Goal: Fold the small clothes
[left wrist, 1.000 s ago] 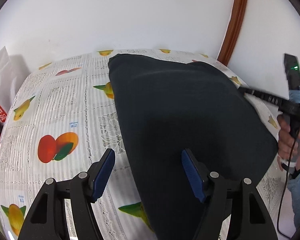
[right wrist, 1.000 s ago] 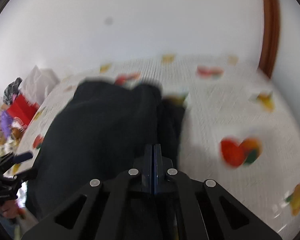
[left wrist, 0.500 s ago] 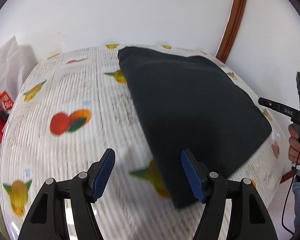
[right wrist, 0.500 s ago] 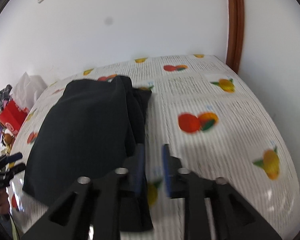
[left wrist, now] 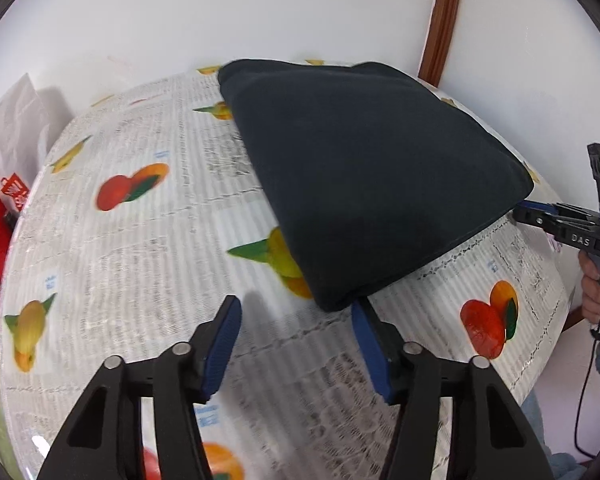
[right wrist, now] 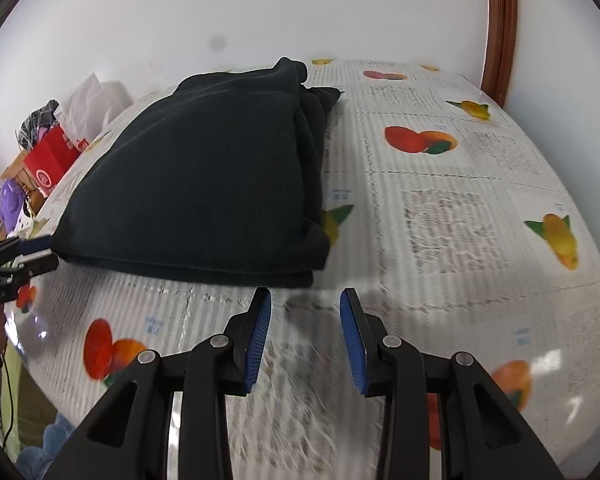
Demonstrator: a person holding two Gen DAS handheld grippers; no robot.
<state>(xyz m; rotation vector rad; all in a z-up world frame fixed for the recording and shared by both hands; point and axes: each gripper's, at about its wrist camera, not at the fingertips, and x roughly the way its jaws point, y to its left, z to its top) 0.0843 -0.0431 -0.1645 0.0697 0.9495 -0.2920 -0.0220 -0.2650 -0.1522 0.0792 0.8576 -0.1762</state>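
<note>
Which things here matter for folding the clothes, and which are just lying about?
For the job:
- folded dark garment
- left gripper, open
- right gripper, open

Just lying about:
- red bag
- white plastic bag
- fruit-print tablecloth, merely underneath

— What's on the table (right wrist: 440, 208)?

— One dark garment (right wrist: 204, 184), near black, soft like fleece or thick knit. It's folded into a thick, roughly four-sided bundle with several layers stacked.

— Lying flat?

— Flat on the fruit-printed tablecloth, yes. Its top face is smooth, and along one long side the layers show as rounded folds, one over another.

— Where on the table?

— It runs from close to the far edge, by the wall, back toward the near edge, stopping short of it. One near corner (left wrist: 336, 300) is blunt and rounded; the hem between the two near corners runs straight.
</note>
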